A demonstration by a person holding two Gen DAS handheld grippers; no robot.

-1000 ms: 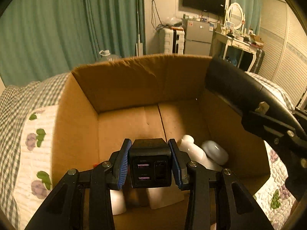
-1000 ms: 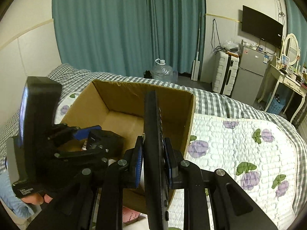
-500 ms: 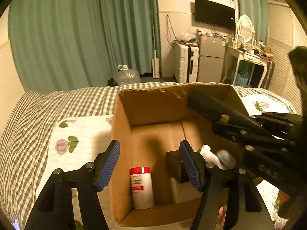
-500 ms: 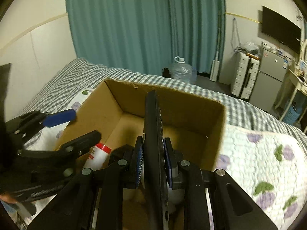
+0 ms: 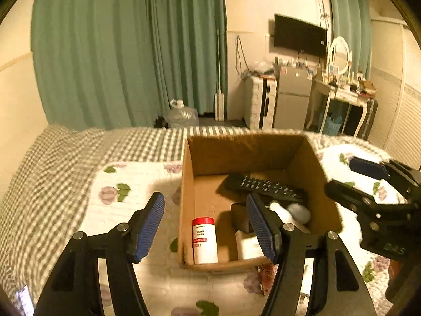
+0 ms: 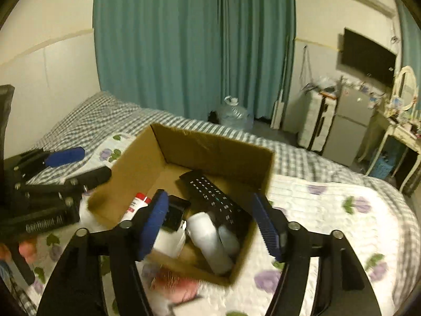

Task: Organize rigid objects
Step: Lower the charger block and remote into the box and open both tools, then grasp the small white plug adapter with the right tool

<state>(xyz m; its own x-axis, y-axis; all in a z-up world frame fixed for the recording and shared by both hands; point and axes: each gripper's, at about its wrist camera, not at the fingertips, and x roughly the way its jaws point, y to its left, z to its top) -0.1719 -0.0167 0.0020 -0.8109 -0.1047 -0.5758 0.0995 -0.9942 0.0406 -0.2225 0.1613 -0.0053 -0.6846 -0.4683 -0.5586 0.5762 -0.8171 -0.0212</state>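
With both grippers, left (image 5: 206, 226) and right (image 6: 214, 222), spread empty, the box (image 5: 188, 184) is best cleared upward before anything else is sought.

One cardboard box (image 5: 188, 184). Inside: one black remote (image 5: 265, 185), one red-capped white bottle (image 5: 204, 239), one black charger block (image 5: 239, 217), one white block (image 5: 248, 245), two white bottles lying side by side (image 6: 210, 242). Two grippers, both spread wide and holding nothing: left (image 5: 208, 227), right (image 6: 211, 226). One water jug (image 5: 183, 115) on floor.
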